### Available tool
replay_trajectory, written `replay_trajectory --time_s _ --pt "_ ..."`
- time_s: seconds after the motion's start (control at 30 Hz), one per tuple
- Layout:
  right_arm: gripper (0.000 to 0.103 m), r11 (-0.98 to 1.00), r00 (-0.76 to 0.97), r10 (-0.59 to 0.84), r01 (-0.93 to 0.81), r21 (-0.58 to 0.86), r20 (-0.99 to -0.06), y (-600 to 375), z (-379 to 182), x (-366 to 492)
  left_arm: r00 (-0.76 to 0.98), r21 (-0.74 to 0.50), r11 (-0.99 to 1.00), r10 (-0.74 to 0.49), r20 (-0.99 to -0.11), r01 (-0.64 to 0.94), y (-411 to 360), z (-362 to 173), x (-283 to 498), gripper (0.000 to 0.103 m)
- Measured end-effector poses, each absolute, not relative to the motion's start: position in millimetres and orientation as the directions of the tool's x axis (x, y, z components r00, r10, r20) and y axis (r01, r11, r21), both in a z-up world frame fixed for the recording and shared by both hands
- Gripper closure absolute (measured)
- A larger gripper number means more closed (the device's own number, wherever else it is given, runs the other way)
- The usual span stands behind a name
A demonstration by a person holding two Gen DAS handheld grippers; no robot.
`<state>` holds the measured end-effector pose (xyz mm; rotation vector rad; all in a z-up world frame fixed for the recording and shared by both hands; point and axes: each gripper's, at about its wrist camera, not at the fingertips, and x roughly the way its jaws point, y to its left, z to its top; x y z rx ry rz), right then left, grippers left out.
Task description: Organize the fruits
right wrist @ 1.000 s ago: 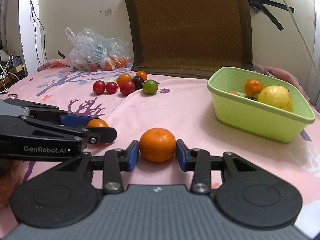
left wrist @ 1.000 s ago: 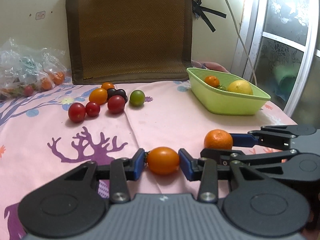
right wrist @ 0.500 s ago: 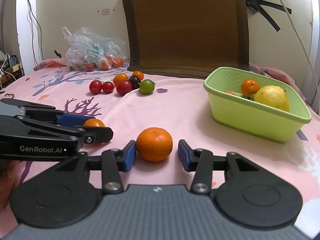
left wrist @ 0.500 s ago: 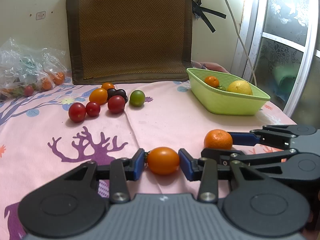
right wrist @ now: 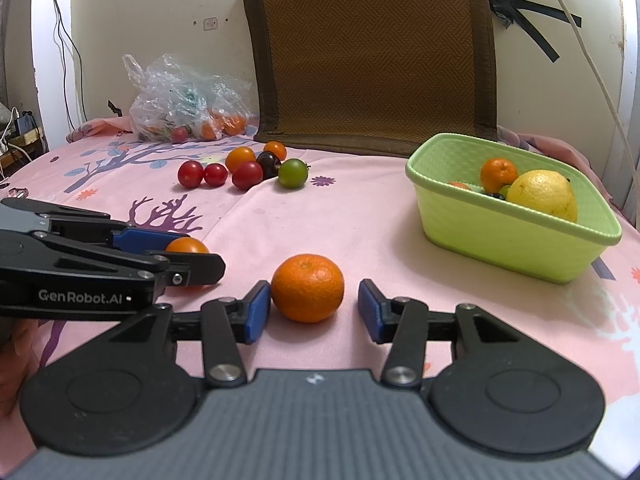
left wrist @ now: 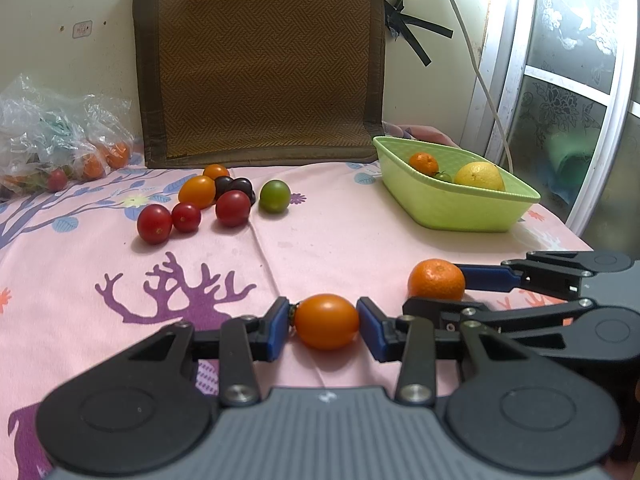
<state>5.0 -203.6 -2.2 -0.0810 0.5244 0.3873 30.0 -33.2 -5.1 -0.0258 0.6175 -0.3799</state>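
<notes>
Left wrist view: my left gripper [left wrist: 325,322] has its jaws closed on an orange tomato [left wrist: 327,321], both blue pads touching its ends, so its long axis runs straight across from pad to pad. Its underside is hidden, so I cannot tell whether it rests on the pink sheet [left wrist: 340,240] or sits just clear.

Right wrist view: my right gripper [right wrist: 309,312] stands open around a mandarin [right wrist: 307,287] that sits on the sheet with its stem dimple up; the left pad is touching or nearly so, the right pad clearly apart.

Ahead of me, toward the far middle, lies a cluster of tomatoes [right wrist: 244,168], red, orange, dark and one green [right wrist: 293,173]. Near the right edge stands the green basket [right wrist: 500,236], holding a lemon [right wrist: 543,195], a small orange [right wrist: 498,174] and smaller fruit half hidden behind its wall. A crumpled plastic bag [right wrist: 184,104] at the far left holds fruit too blurred to name.
</notes>
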Motion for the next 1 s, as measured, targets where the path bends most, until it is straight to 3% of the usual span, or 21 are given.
replay_trajectory --time_s 1.0 --pt "0.048 0.923 0.793 0.344 -0.384 0.026 -0.503 -204.7 -2.7 1.2 0.751 -0.136 0.932 -0.353 -0.559 0.336 -33.6 -5.3 29.8 0.065"
